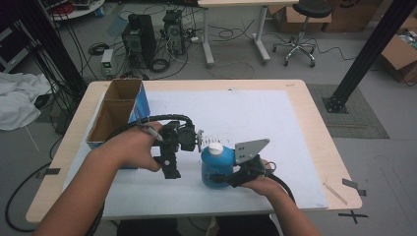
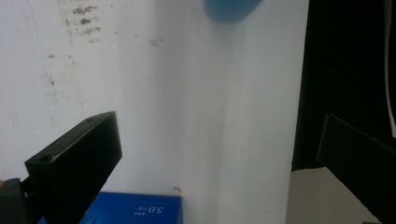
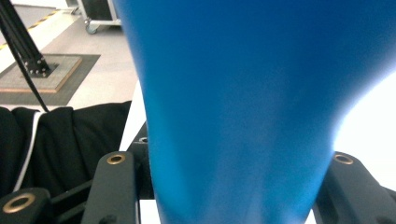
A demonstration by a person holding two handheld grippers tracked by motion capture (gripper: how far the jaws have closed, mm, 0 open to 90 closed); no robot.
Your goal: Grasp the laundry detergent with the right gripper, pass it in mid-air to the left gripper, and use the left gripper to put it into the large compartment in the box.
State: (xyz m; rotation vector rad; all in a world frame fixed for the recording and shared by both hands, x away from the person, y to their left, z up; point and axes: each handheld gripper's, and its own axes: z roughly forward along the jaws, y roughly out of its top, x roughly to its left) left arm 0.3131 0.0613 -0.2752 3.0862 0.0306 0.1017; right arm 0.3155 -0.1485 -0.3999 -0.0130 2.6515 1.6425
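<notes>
Near the table's front edge, right gripper [image 1: 227, 178] fingers clamp a blue bottle [image 1: 217, 166]; left gripper [image 1: 170, 156] fingers gape wide.

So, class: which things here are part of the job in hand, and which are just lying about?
In the job:
- blue bottle with a white cap, gripped by the right tongs
- left tongs, open beside the cap

Lying about:
- cardboard box on the table's left
- computer towers, stool and cables on the floor
</notes>
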